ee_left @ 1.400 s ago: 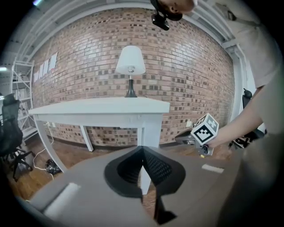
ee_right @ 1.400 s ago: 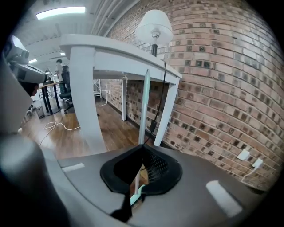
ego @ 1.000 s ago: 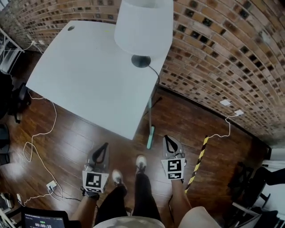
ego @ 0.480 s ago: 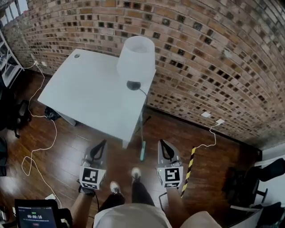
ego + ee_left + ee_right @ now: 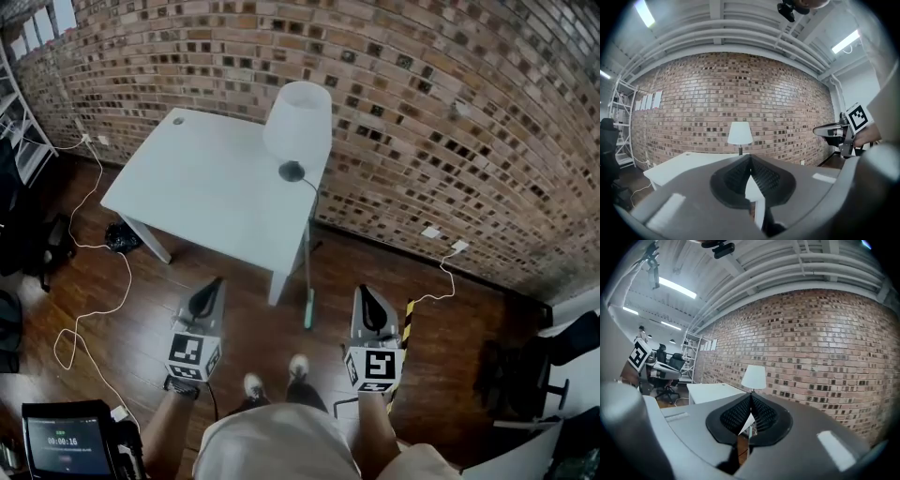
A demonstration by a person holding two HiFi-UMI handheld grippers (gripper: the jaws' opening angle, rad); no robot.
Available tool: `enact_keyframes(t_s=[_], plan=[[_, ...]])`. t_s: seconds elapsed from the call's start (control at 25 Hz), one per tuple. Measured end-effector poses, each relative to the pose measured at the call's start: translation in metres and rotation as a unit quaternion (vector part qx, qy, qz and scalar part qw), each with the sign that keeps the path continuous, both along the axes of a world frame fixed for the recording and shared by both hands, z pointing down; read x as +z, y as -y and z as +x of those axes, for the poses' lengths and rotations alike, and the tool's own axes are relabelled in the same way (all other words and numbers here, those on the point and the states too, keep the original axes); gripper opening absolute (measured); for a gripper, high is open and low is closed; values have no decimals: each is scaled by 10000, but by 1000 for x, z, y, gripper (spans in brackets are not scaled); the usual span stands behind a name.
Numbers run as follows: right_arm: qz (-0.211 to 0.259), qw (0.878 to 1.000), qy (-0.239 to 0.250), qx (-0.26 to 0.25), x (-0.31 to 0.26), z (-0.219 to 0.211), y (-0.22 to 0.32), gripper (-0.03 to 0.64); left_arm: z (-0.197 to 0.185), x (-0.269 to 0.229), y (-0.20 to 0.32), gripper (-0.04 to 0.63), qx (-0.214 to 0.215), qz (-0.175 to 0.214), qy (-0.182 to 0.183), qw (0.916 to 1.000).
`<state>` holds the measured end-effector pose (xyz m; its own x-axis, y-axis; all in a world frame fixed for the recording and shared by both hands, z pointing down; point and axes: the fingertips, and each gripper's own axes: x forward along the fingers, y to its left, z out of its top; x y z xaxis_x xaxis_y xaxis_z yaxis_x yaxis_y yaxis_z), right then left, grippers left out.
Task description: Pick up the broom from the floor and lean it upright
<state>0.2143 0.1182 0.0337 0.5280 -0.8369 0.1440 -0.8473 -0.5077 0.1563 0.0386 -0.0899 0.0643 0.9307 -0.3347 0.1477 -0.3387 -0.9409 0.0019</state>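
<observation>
The left gripper (image 5: 213, 285) and right gripper (image 5: 365, 292) are both clenched tight, empty. The broom (image 5: 307, 302) leans upright against the white table (image 5: 202, 187), on a wood floor (image 5: 141, 281) by a brick wall (image 5: 422, 112).

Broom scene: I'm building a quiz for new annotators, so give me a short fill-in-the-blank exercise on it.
The broom leans upright against the white ____.
Near the brick wall, a white ____ stands on that surface.
The left gripper and right gripper have their jaws ____, with nothing between them.
Missing words: table; lamp; shut.
</observation>
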Motion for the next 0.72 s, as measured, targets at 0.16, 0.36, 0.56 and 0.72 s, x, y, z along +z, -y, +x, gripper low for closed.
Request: enact_keyframes(t_s=[0.16, 0.36, 0.56, 0.72], plan=[[30, 9998, -193, 0, -18, -19, -12, 12, -20, -11, -10, 2, -6, 4, -92, 10000], [89, 9994, -336, -28, -30, -28, -30, 12, -31, -21, -32, 1, 4, 84, -207, 9998], [89, 9995, -297, -20, -30, -31, -42, 12, -34, -25, -50, 2, 54, 185, -202, 9996], [158, 9995, -265, 21, -29, -33, -46, 12, -36, -28, -54, 2, 95, 197, -217, 9995]])
